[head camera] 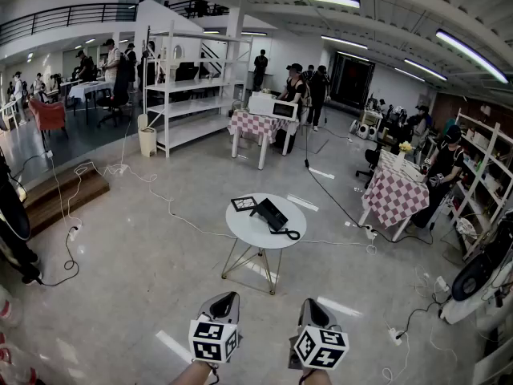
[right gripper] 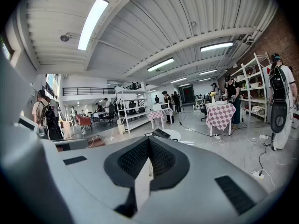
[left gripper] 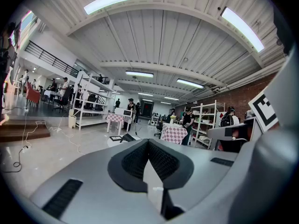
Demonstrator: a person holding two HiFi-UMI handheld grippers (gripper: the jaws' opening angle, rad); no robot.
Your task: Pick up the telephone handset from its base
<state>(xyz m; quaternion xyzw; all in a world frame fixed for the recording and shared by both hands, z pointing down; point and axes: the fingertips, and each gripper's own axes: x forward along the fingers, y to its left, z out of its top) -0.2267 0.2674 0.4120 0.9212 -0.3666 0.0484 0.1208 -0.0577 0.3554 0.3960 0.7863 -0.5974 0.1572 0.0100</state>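
A black telephone with its handset on the base and a coiled cord lies on a small round white table, some way ahead of me in the head view. My left gripper and right gripper hang side by side near the bottom edge, well short of the table, both shut with nothing between the jaws. The telephone shows small and far beyond the closed jaws in the right gripper view. In the left gripper view the table peeks just above the shut left gripper.
A black square frame lies beside the phone. Cables trail across the grey floor. Checkered tables stand right and behind, white shelving at the back left, a fan at the right. Several people stand about.
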